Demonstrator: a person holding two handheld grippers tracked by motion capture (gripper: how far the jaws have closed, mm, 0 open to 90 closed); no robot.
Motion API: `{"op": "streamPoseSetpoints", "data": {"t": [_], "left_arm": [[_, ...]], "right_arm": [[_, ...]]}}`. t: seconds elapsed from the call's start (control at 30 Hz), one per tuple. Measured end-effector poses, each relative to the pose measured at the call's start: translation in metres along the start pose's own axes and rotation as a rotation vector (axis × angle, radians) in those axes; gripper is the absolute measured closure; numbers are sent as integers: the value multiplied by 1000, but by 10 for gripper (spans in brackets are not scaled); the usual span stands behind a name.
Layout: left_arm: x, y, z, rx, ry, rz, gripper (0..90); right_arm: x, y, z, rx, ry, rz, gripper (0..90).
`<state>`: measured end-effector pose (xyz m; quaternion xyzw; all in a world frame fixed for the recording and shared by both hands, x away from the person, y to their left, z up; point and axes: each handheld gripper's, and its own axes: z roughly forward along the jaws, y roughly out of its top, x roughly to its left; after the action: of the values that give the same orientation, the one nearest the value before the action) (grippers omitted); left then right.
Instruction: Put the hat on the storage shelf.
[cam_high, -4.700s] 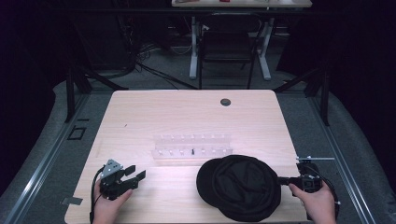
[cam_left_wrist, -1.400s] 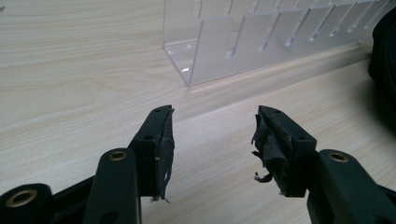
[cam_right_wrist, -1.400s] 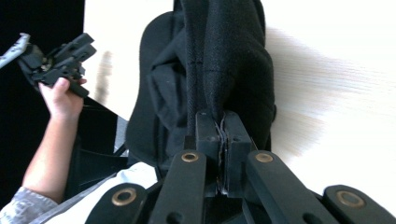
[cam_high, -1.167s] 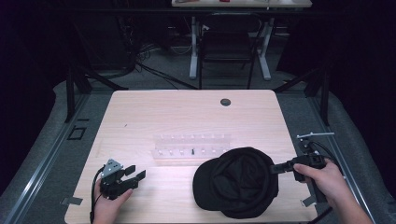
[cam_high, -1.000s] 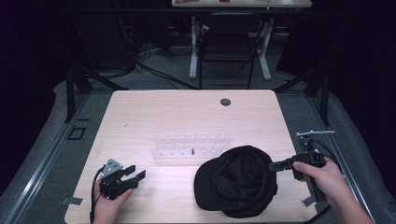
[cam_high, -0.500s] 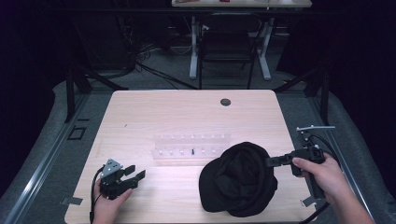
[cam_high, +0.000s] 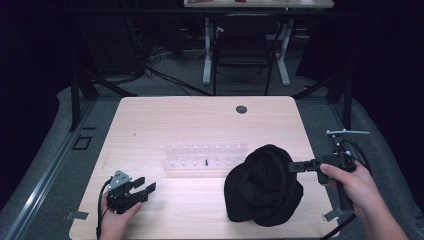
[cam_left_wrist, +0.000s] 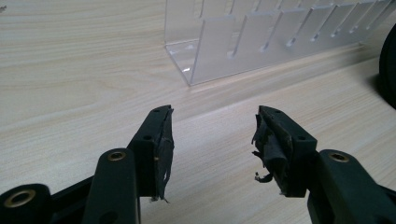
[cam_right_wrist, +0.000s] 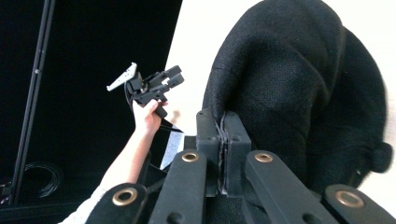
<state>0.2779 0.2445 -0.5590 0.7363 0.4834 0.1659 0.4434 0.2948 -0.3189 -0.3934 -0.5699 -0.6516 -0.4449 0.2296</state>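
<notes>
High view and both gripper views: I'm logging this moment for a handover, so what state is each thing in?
Black cap: bunched and lifted at its right edge, the rest resting on the table.
Right gripper: shut on the cap's edge.
Left gripper: open, holding nothing, low over the table.
Clear slotted rack: upright on the table, touched by neither gripper.

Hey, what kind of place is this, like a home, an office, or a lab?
Probably a lab or recording studio: a bare wooden table ringed by black curtains, a second desk behind, and cables loose on the grey floor.
</notes>
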Motion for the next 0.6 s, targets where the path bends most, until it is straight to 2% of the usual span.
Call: {"op": "streamPoseSetpoints", "data": {"t": [0.33,0.37,0.4,0.43,0.6], "left_arm": [[0,0,0,3,2,-1,459],[0,0,0,3,-1,-1,457],[0,0,0,3,-1,-1,457],[0,0,0,2,-3,-2,456],[0,0,1,3,-3,-2,455]], "right_arm": [[16,5,-15,-49,13,-31,885],[18,6,-19,-38,-17,-41,885],[18,6,-19,-38,-17,-41,885],[18,6,-19,-64,12,-32,885],[20,7,-25,-83,4,-30,885]]}}
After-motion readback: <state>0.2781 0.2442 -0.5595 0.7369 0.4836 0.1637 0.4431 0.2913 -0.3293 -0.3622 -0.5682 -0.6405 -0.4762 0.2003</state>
